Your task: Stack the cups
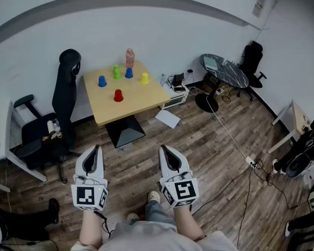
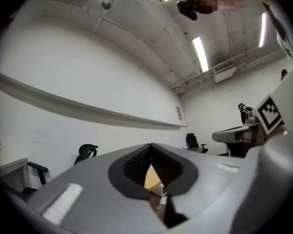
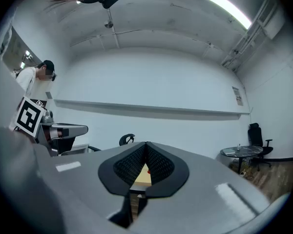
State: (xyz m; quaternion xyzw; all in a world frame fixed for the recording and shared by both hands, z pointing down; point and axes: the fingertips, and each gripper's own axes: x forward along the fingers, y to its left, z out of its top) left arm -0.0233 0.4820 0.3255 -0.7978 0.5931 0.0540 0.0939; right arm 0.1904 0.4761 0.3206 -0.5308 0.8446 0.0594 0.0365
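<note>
Two grippers sit low in the frame, left gripper and right gripper, both with jaws pressed together on nothing, pointing up-frame over the floor. Well beyond, at upper centre, the table carries separate cups: red cup nearest, blue cup left, green cup, second blue cup, yellow cup right.

Matt wooden table; wood-plank floor

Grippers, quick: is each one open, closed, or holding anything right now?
Left gripper: closed, holding nothing.
Right gripper: closed, holding nothing.
</note>
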